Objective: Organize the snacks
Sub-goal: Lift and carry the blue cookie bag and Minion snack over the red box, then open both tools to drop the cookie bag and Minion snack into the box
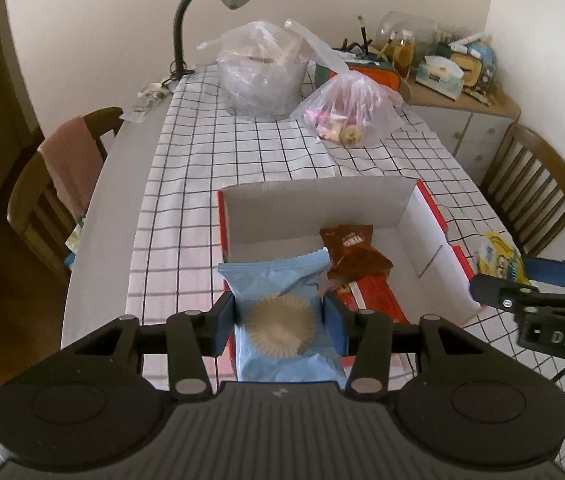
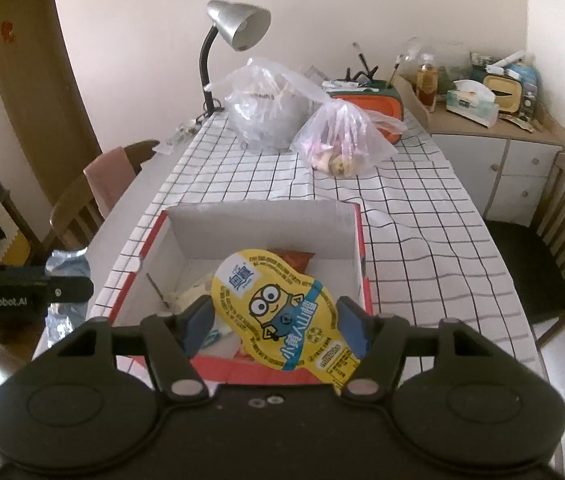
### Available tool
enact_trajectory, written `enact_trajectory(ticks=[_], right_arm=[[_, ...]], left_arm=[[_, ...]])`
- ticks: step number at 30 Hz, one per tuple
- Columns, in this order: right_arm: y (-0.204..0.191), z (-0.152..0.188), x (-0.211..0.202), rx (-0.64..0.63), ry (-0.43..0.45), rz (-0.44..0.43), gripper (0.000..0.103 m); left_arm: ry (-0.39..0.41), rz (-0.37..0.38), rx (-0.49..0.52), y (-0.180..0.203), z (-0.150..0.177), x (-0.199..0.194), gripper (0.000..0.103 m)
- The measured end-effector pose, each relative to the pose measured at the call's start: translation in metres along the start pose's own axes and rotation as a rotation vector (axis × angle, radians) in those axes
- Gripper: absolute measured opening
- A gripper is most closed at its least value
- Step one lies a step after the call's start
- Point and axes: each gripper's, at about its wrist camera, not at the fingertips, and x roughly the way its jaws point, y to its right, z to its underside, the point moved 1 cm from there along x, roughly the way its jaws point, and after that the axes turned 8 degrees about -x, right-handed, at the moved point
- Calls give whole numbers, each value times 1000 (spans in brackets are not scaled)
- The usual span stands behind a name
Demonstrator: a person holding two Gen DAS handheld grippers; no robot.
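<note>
Both gripping: left gripper (image 1: 278, 322) pinching pale-blue foil snack packet (image 1: 278, 280), right gripper (image 2: 272, 320) clamping yellow cartoon-printed jelly cup (image 2: 282, 312); red-rimmed open cardboard box (image 2: 258, 222) lying just ahead of both fingertips.

Left gripper (image 1: 278, 320): pitched downward, blue pads clamped on pale blue packet. Right gripper (image 2: 273, 320): pitched downward, pads clamped on yellow lidded cup, alongside left.
</note>
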Motion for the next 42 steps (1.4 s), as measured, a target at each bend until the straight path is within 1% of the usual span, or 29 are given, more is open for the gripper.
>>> enact_trajectory(ticks=[6,12,17,23,27,31,36,42], right_arm=[[8,-18,47,-28,-57,-6,66],[9,-21,91,-61,-119,-23,66],[7,-21,123,-91,-173,-45,66],[4,-14,155,-138,-257,-64,66],[0,-6,168,-167,-308,-81,66],[-4,2,175,-186,-338,-92,66],[-5,5,179,-185,-358,-95,66],[-6,7,179,-180,-363,-92,67]], left_arm=[[-47,-37,38,9,-22,40,47],[-115,-69,51,13,-37,81,47],[-177,-97,71,17,-41,112,47],[-244,-129,92,22,-38,144,47],[-284,-136,100,24,-32,159,47],[-310,-146,100,24,-24,169,47],[-323,-145,94,23,-17,175,47],[-314,-133,80,20,-12,171,47]])
